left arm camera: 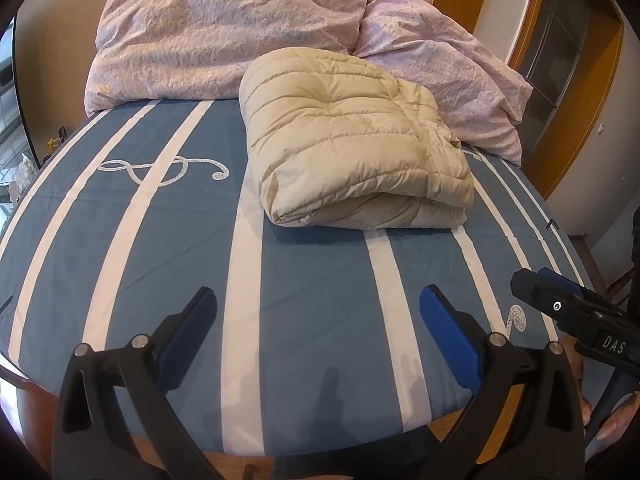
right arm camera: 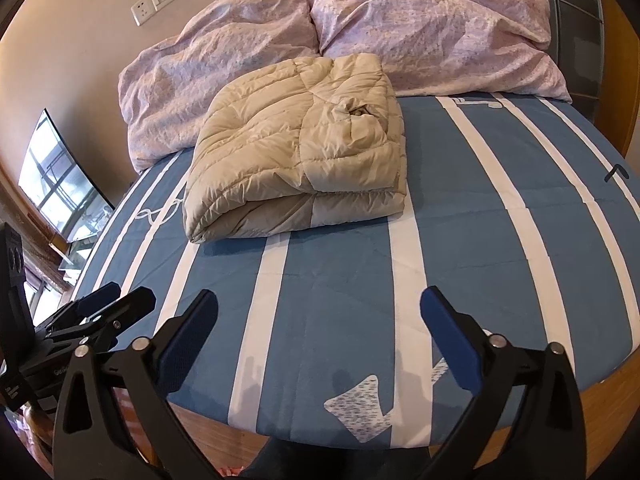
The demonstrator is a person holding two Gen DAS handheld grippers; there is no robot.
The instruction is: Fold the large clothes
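On the bed (left arm camera: pixel 304 280), with its blue and white striped sheet, a pink blanket (left arm camera: pixel 224 40) is heaped at the far end. A folded tan puffy coat (left arm camera: pixel 352 148) lies just in front of it. The left gripper (left arm camera: pixel 318 320) and right gripper (right arm camera: pixel 320 320) hang near the close edge, well apart from the coat, both wide open and holding nothing.

A quilted jacket (left arm camera: pixel 352 148) of faintly shiny beige fabric on a matt striped cotton sheet (left arm camera: pixel 312 280); crinkled lilac bedding (left arm camera: pixel 224 36) behind; gripper fingers (left arm camera: pixel 448 336) of matt black plastic with blue pads.

Striped bedsheet (left arm camera: pixel 304 280), pink duvet (left arm camera: pixel 208 32).
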